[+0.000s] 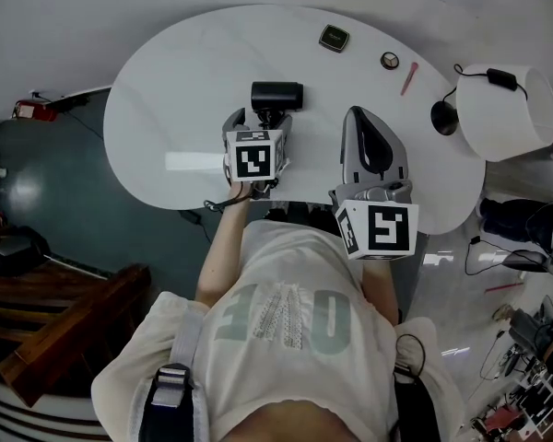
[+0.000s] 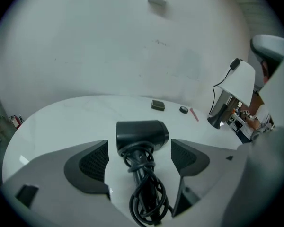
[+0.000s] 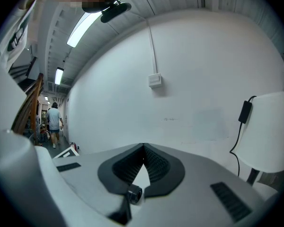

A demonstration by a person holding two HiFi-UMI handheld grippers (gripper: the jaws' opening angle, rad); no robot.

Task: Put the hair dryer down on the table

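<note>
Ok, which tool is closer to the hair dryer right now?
Left. The left tool straddles the hair dryer lying on the table, its jaws open on either side of it, not pressing. The right tool is apart, to the dryer's right, jaws together, empty.

Matt plastic hair dryer (image 2: pixel 141 135), glossy smooth table (image 1: pixel 166 109)

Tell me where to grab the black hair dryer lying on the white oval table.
Grip the black hair dryer by its handle, coming from the near edge of the white table: the handle points toward you, barrel crosswise at the far end. The cord wound round it adds bulk, so probably clamp both. The left tool stands open astride it.
</note>
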